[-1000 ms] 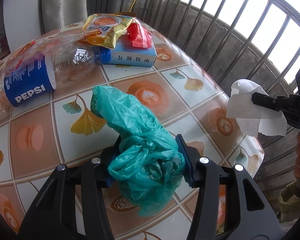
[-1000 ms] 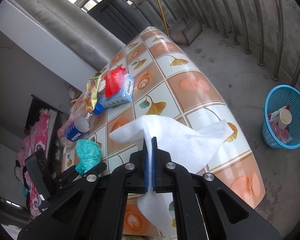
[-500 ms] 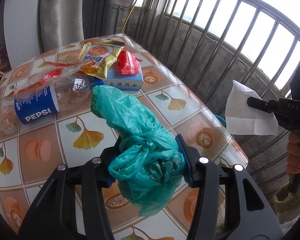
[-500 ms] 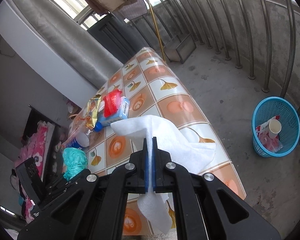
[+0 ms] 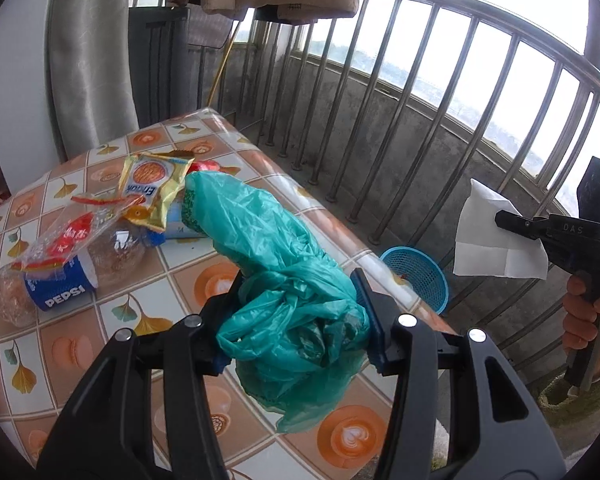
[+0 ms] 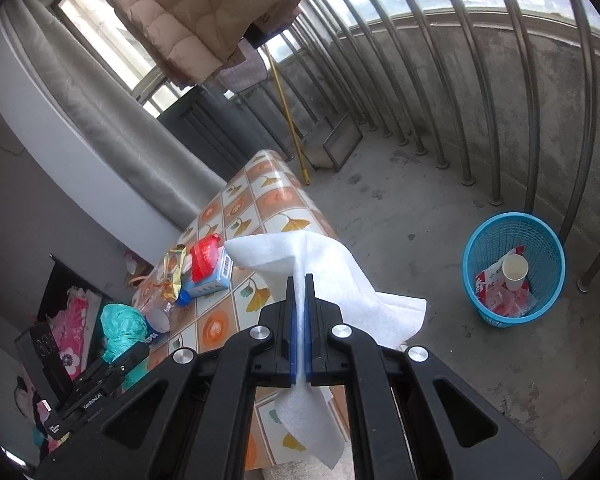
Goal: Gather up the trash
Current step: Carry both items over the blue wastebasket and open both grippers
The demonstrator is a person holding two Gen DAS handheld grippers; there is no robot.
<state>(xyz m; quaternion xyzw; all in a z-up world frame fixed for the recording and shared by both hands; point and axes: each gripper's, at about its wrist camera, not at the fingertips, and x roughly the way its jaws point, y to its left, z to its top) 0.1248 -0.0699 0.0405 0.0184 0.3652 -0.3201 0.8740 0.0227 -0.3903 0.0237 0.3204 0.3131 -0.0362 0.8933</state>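
My left gripper is shut on a crumpled green plastic bag and holds it above the tiled table. My right gripper is shut on a white paper tissue, held in the air past the table's edge; both also show in the left wrist view, the gripper and the tissue. A blue mesh trash basket stands on the floor by the railing, with a paper cup and wrappers inside; it also shows in the left wrist view.
On the table lie a Pepsi bottle, a yellow snack packet, a red wrapper and a blue box. A metal railing and low concrete wall bound the balcony. A dustpan stands on the floor.
Both grippers have risen and drawn back from the table with their loads. The blue basket has come into the left wrist view.
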